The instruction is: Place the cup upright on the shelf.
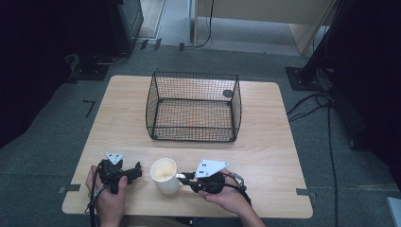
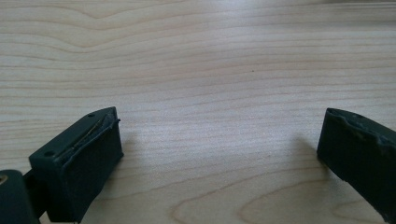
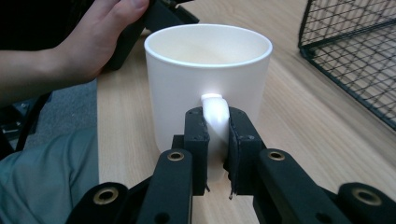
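Between the two black jaws of the right gripper (image 3: pixel 217 154) sits the curved handle (image 3: pixel 215 112) of a white ceramic mug (image 3: pixel 208 79), clamped from both sides. The mug stands upright on the pale wooden table (image 1: pixel 265 156), its opening facing up and its inside a pale cream. Seen from the high view, the right gripper (image 1: pixel 185 178) lies just right of the mug (image 1: pixel 165 176), held by the person's right hand (image 1: pixel 227 195), with a grey three-cornered plate (image 1: pixel 210 167) on top.

Left of the mug, the left gripper (image 1: pixel 137 171) rests in the person's left hand (image 1: pixel 108 198), near the mug but not touching it. Its jaws stand wide apart over bare wood grain (image 2: pixel 219 93), with nothing between them.

Beyond the mug, toward the far side of the table, stands a black wire-mesh basket (image 1: pixel 194 106), open at the top and well apart from both grippers.

No brand, label or legible writing is seen on the mug, the basket or the grippers.
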The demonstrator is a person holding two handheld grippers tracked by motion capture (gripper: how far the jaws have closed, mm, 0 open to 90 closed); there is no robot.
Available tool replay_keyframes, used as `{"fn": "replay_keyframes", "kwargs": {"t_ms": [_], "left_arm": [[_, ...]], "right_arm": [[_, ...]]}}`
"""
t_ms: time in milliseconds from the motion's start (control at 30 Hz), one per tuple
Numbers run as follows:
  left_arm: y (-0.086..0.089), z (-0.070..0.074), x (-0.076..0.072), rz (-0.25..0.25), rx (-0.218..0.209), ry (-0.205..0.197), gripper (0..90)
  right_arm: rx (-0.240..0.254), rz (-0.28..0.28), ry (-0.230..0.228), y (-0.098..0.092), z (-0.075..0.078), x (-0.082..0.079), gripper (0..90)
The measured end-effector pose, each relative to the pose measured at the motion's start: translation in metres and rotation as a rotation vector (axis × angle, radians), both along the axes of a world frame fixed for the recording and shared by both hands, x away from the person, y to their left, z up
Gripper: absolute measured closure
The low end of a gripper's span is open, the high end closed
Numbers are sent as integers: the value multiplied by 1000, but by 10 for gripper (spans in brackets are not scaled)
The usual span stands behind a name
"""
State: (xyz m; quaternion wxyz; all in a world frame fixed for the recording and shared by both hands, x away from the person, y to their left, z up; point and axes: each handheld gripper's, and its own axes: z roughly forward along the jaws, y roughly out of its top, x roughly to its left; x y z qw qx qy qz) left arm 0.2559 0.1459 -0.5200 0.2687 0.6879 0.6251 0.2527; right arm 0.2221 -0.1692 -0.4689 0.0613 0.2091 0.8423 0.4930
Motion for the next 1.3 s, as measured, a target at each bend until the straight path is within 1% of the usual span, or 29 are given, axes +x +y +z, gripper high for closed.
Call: {"fn": "replay_keyframes", "kwargs": {"t_ms": [67,200,233,300,367,400,467,500,533,567,600,800,1167,1300], "left_arm": [[0,0,0,0,0,0,0],[0,0,0,0,0,0,0],[0,0,0,0,0,0,0],[0,0,0,0,0,0,0],[0,0,0,0,0,0,0],[0,0,0,0,0,0,0],[0,0,0,0,0,0,0],[0,0,0,0,0,0,0],[0,0,0,0,0,0,0],[0,0,0,0,0,0,0],[0,0,0,0,0,0,0],[0,0,0,0,-3,-2,0],[0,0,0,-1,-3,-3,0],[0,0,0,-1,-3,-3,0]], "right_arm": [[6,-18,-1,-3,3,1,808],[44,-58,8,-10,12,5,808],[44,-58,8,-10,12,5,808],[57,-86,-3,-15,20,8,808],[60,-100,-7,-18,25,9,808],[60,-100,-7,-18,25,9,808],[60,-124,-28,-22,35,11,808],[60,-124,-28,-22,35,11,808],[66,-143,-32,-25,40,13,808],[66,-143,-32,-25,40,13,808],[76,-163,-40,-29,45,15,808],[96,-214,-57,-36,60,21,808],[121,-271,-93,-49,85,30,808],[130,-286,-105,-52,91,33,808]]}}
